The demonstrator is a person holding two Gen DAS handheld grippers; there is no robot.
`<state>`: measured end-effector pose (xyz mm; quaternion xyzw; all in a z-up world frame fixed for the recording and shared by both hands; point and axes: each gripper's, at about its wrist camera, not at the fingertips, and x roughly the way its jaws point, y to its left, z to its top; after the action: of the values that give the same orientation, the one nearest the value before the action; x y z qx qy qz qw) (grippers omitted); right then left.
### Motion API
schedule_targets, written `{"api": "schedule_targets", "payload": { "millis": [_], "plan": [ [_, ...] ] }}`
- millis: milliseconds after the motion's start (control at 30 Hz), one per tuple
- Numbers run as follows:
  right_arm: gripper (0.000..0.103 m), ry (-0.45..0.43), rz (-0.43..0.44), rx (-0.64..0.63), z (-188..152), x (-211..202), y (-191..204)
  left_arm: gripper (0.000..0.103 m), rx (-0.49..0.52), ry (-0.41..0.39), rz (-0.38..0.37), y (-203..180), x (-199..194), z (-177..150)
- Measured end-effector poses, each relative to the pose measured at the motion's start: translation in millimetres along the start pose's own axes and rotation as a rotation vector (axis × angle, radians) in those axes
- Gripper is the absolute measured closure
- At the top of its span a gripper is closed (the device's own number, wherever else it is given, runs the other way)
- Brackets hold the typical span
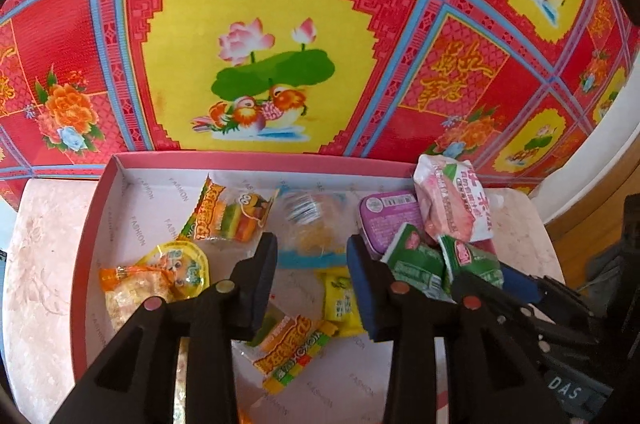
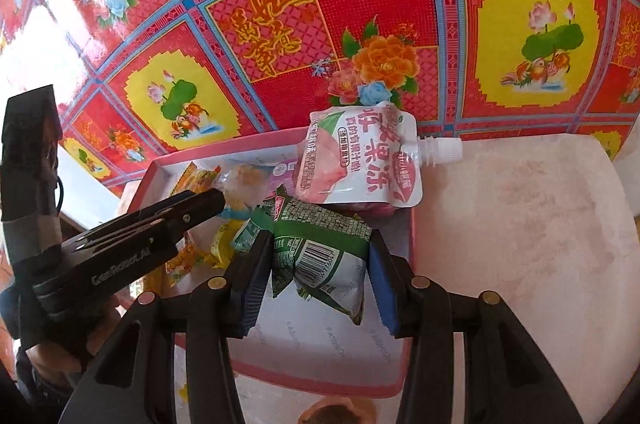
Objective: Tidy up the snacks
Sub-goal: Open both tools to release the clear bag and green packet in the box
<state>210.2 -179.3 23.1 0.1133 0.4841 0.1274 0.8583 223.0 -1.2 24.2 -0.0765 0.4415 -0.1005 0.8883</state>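
A pink-rimmed box (image 1: 256, 160) holds several snacks: burger gummy packs (image 1: 228, 212), a yellow jelly cup (image 1: 180, 264), a purple tin (image 1: 386, 216) and a pink jelly pouch (image 1: 452, 200). My left gripper (image 1: 312, 264) is open and empty above the box's middle. My right gripper (image 2: 318, 264) is shut on a green snack packet (image 2: 320, 248) over the box's right side (image 2: 410, 236). It also shows in the left wrist view (image 1: 472, 260). The pink pouch (image 2: 360, 160) lies just beyond the packet. The left gripper (image 2: 168, 220) shows at the left in the right wrist view.
The box sits on a pale pink marbled stool top (image 2: 520, 224). A red, yellow and blue patterned floor mat (image 1: 260, 64) lies beyond. A wooden floor strip (image 1: 592, 208) shows at the right.
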Motion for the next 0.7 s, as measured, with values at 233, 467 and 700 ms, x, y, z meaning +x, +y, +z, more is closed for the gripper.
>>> {"api": "schedule_targets", "payload": {
  "millis": [233,467,700],
  "plan": [
    [0.045,-0.01,0.01,0.01,-3,-12,0,0.058,-0.014,-0.015,-0.005,6,-24,-7],
    [0.044,-0.032,0.03,0.007,-7,-33,0,0.058,-0.03,-0.021,0.004,9,-47,-16],
    [0.043,-0.038,0.02,-0.012,-18,-53,2,0.056,-0.034,-0.034,0.017,2,-68,-27]
  ]
}}
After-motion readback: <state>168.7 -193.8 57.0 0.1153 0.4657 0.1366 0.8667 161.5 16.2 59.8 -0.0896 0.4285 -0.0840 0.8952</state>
